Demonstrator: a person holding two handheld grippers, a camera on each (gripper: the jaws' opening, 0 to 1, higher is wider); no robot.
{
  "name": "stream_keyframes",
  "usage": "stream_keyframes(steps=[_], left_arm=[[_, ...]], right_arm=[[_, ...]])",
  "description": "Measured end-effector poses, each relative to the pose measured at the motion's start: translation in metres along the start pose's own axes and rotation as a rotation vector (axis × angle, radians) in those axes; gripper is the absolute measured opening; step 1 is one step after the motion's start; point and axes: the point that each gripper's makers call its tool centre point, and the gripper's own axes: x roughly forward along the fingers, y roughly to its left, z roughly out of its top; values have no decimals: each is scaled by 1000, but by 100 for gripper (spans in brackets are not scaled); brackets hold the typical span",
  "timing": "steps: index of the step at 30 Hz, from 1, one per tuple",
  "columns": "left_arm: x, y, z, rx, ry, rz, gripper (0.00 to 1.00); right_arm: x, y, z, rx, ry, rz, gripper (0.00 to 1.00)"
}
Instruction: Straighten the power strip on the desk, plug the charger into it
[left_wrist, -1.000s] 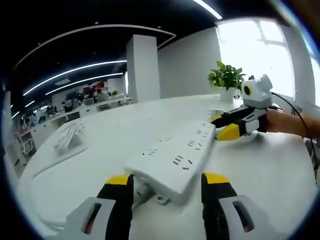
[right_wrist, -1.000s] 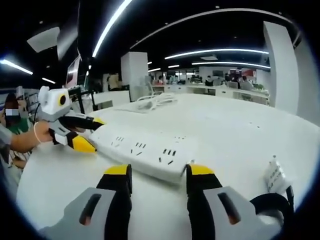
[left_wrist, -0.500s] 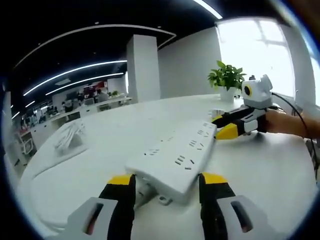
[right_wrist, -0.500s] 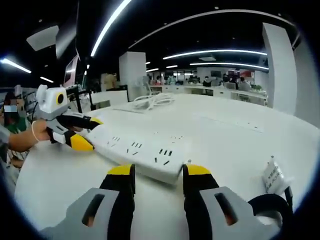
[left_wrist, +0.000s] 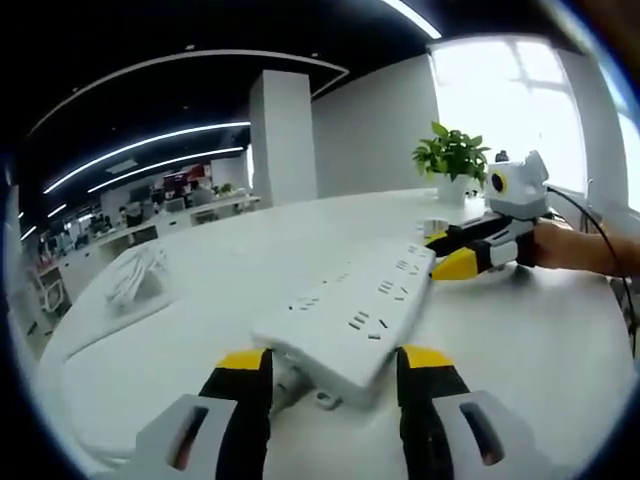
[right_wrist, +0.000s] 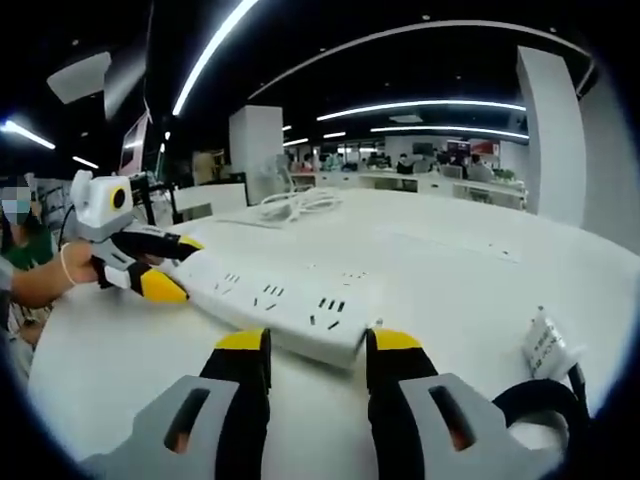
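Between yellow-tipped jaws on both grippers lies a long, smooth white power strip (left_wrist: 350, 315).

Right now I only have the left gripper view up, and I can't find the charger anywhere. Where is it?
Observer: The charger lies on the desk, off to the right of the right gripper as the right gripper view frames it.
Operator: Is anything lying with it?
Observer: A black cable loops just below it in that view. I cannot tell whether the two are joined.
Operator: How does the right gripper sit on the strip?
Observer: Seen from its own camera, its jaws press both sides of the power strip at that end, with the outlets facing up.
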Motion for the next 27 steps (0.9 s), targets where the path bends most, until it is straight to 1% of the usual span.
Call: stream_keyframes(steps=[14,27], left_arm=[[4,4,2,5,-5,-35,47],[8,7,4,15,-6,-53,44]], right_arm=[[-2,-3,0,10,2,-41,36],[-7,-6,-1,33,-6,-72,32]])
